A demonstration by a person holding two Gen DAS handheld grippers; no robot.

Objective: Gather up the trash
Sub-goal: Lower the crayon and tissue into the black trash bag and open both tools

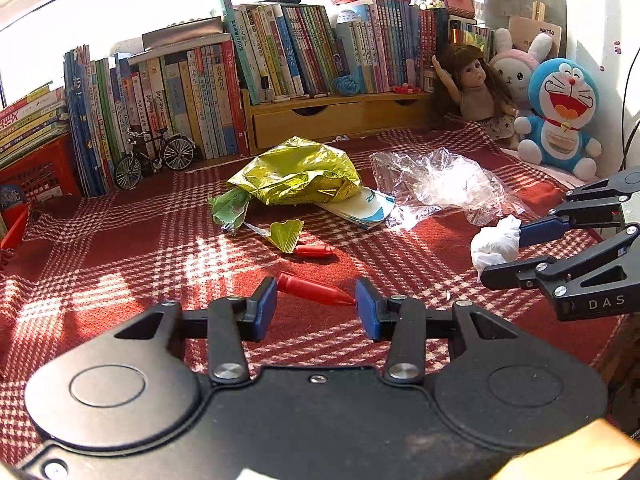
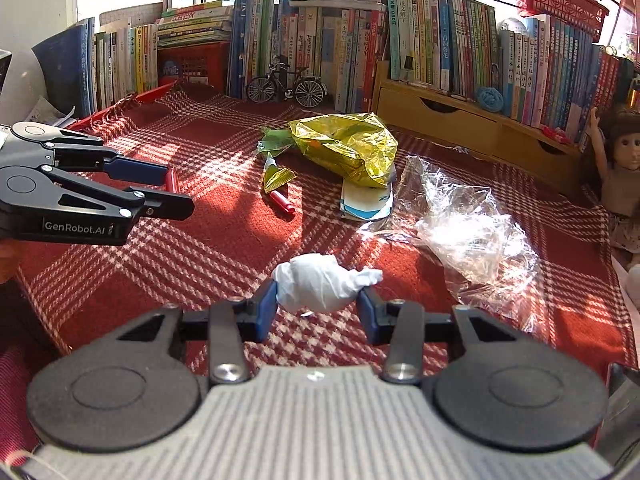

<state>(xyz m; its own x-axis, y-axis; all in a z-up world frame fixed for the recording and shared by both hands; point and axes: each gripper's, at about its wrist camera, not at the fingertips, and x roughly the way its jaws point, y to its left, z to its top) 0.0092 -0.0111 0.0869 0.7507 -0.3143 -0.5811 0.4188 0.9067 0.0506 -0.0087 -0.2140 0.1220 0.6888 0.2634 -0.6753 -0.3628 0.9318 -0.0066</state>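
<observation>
Trash lies on a red checked cloth [image 1: 120,240]. My left gripper [image 1: 316,306] is shut on a red pointed tube [image 1: 314,290], which spans lengthwise from pad to pad; in the right wrist view the left gripper [image 2: 174,190] shows the red tube [image 2: 172,182] at its tips. My right gripper [image 2: 318,308] is shut on a crumpled white tissue [image 2: 322,286], seen also as the right gripper [image 1: 516,254] holding the tissue [image 1: 496,244]. Farther back lie a gold-green foil bag [image 1: 296,176], clear plastic film [image 1: 436,184], a second red tube [image 1: 314,251], a small green wrapper [image 1: 286,234] and a white-blue packet [image 1: 368,210].
Rows of books [image 1: 192,92] and a wooden drawer shelf [image 1: 320,120] line the back. A toy bicycle [image 1: 154,156] stands at the books. A doll [image 1: 476,88] and plush toys [image 1: 560,116] sit at the right. Red baskets [image 1: 36,172] stand at the left.
</observation>
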